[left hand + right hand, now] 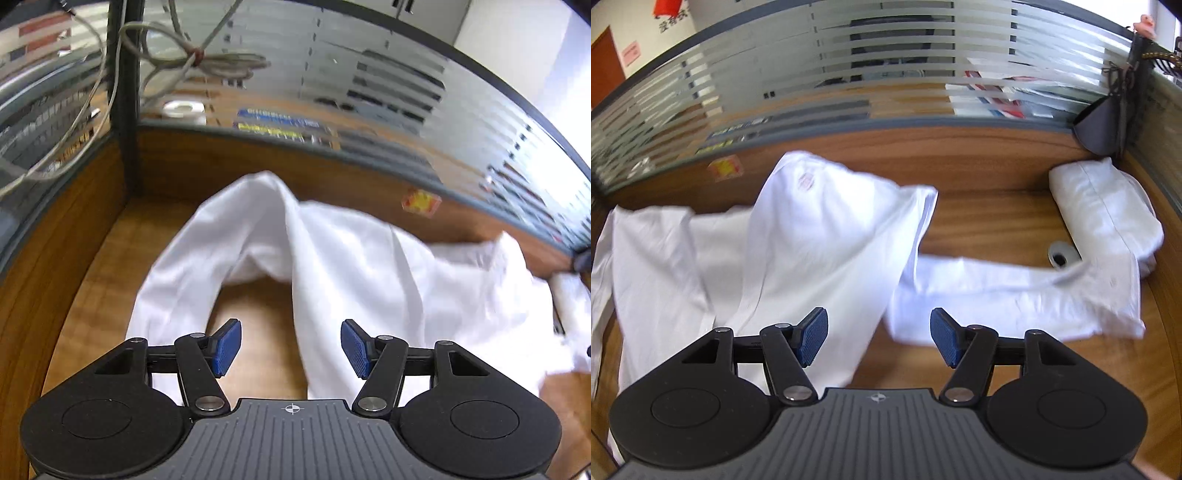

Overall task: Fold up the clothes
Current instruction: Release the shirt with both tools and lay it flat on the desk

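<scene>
Plainly, the loose white cotton shirt (820, 236) lies rumpled across the brown wooden worktop (990, 218), a sleeve trailing toward the folded white garment bundle (1104, 206) in the far right corner. Left hand-held gripper (291, 349) and right hand-held gripper (879, 341) are both spread, holding nothing. A pinch could catch one layer only and skew a fold. Striped glass partition (849, 74) hems the far edge; the near side lies free.

Bright, even daylight fills both fisheye views. The white shirt (354, 266) is overexposed and motion-blurred (folds barely show). Above it, the striped glass partition (886, 74) carries glare and bows sharply toward the edges.
</scene>
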Available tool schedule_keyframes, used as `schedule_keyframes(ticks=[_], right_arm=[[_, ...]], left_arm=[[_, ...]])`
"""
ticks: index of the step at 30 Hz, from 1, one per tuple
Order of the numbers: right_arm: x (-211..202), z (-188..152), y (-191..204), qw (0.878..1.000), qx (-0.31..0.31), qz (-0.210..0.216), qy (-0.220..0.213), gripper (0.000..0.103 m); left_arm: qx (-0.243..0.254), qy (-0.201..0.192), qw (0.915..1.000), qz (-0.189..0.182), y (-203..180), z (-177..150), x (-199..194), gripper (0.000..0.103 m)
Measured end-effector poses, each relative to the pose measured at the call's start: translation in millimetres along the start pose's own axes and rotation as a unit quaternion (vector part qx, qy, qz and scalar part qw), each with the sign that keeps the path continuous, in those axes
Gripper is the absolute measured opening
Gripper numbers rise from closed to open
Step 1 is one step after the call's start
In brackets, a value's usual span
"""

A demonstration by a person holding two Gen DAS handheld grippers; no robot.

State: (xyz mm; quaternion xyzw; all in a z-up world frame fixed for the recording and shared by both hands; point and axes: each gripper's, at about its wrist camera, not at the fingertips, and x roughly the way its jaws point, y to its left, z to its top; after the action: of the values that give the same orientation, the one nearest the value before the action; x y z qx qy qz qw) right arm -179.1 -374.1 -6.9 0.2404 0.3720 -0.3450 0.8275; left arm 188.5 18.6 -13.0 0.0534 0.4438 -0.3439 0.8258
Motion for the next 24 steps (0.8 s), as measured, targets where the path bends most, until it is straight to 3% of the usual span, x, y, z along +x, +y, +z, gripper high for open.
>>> schedule_keyframes(ticks=[7, 16, 24], right_arm=[[-16.6, -69.3, 35.5, 0.998, -0.059, 0.02, 0.014, 0.068], [-37.9, -158.4, 81.1, 0.989, -0.134, 0.046, 0.033, 0.068], [-29.2, -194.2, 104.6, 0.978, -0.196, 0.067, 0.038, 0.068]], left_arm=[[0.029, 0.025, 0.9992, -0.008, 1.5, -53.7, -22.1, 0.066], [0.09, 0.035, 0.9951, 0.023, -15.0, -139.7, -45.7, 0.067], [0.163, 0.075, 0.9834, 0.027, -33.0, -200.6, -43.8, 0.068]])
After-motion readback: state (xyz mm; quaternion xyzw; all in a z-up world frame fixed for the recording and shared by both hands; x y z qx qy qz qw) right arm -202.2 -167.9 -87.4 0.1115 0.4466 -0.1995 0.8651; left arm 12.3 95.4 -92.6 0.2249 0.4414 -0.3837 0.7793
